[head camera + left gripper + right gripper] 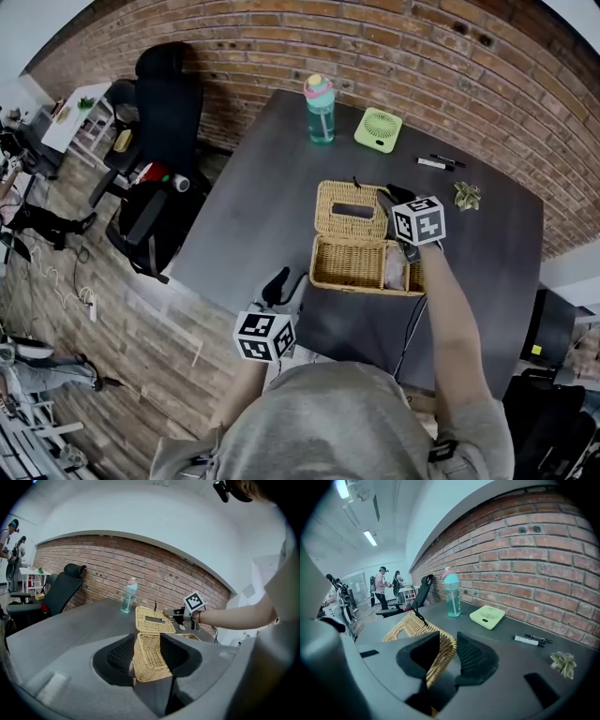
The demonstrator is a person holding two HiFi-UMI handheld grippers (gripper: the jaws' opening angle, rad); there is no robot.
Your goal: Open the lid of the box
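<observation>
The wicker box (361, 265) sits at the centre of the head view with its long axis running left to right. Its lid (349, 208) stands raised, leaning back from the far long edge. The right gripper (388, 199) pinches the lid's right end. The left gripper (287, 281) appears clamped on the box's near left corner. There is one box, one lid and two grippers. Behind them are one water bottle (320, 111), one fan (378, 129) and two pens (436, 163).
</observation>
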